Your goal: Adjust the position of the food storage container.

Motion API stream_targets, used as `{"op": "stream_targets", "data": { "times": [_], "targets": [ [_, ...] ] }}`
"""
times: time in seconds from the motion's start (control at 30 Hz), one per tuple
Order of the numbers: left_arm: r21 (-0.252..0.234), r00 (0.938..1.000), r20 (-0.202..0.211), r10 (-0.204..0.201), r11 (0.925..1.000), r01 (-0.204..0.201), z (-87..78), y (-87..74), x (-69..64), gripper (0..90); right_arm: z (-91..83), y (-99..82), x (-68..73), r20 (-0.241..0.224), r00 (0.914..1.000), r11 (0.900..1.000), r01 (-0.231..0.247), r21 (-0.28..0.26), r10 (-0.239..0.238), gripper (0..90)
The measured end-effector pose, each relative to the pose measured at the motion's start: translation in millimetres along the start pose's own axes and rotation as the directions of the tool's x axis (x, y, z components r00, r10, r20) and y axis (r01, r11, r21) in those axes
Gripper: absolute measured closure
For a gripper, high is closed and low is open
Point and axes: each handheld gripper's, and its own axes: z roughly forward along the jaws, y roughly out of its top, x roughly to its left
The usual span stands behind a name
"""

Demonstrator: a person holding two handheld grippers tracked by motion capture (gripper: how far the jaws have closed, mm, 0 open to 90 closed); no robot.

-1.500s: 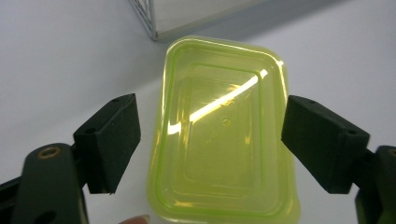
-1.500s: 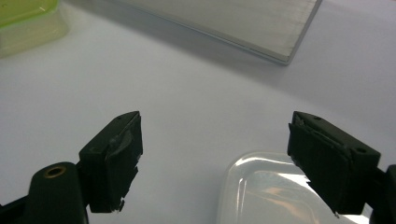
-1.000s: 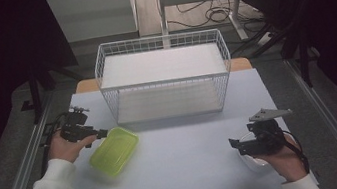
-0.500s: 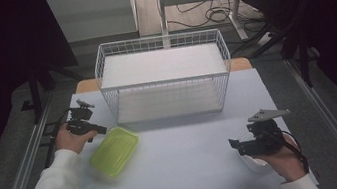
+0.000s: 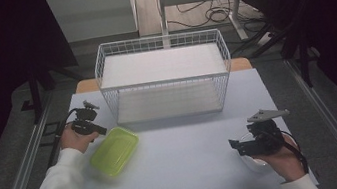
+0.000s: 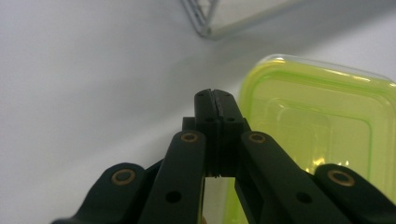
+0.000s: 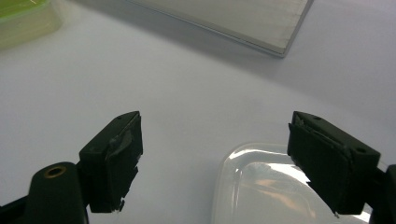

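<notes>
On the desk (image 5: 178, 174), the left gripper (image 5: 91, 126), jaws pressed together, sits just left of the green lidded container (image 5: 114, 150). The right gripper (image 5: 247, 144), jaws wide apart, hovers over a clear container (image 7: 261, 186) near right. A wire basket (image 5: 164, 77) stands far.

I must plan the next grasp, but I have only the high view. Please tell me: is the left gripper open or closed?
Observer: The left gripper is closed, jaws pressed together with nothing between them, as the left gripper view shows.
Operator: Is it touching the green container?
Observer: I cannot tell contact. Its tips sit just beside the near rim of the green container, whose lid is on.
Operator: And the right gripper?
Observer: The right gripper is wide open, and a clear container lies on the table below the gap between its jaws.
</notes>
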Motion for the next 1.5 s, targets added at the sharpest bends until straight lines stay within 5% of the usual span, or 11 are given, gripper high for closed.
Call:
{"op": "stream_targets", "data": {
  "times": [0.37,0.63,0.93,1.17,1.27,1.5],
  "targets": [
    [0.003,0.9975,0.012,0.07,0.9975,-0.07,3.0,1.9,-22.4,90.0,3.1,-0.4,1.3,0.003,1.0,0.9999,0.007,0.011,-0.007,18.1],
    [0.02,0.988,0.045,0.148,0.9886,-0.149,8.9,6.8,-50.3,90.0,4.5,-0.4,1.8,0.003,0.9999,0.9998,0.012,0.013,-0.012,18.1],
    [0.008,0.978,0.088,0.189,0.9817,-0.19,11.8,8.7,-67.7,90.0,5.3,-1.4,1.4,0.004,0.9999,0.9997,0.014,0.018,-0.014,18.1],
    [-0.013,0.9811,0.056,0.185,0.9827,-0.185,1.7,7.4,-59.4,90.0,4.3,-1.4,1.9,0.007,0.9998,0.9997,0.017,0.018,-0.017,18.1],
    [-0.039,0.9861,0.033,0.163,0.9861,-0.161,-17.5,-4.0,-44.8,90.0,3.4,-1.5,2.3,0.007,0.9998,0.9997,0.017,0.017,-0.018,18.1],
    [-0.02,0.9953,-0.021,0.095,0.9953,-0.095,-38.7,-34.0,-23.6,90.0,1.6,-1.6,1.2,0.009,0.9999,0.9999,0.011,0.012,-0.011,18.1]
  ]
}}
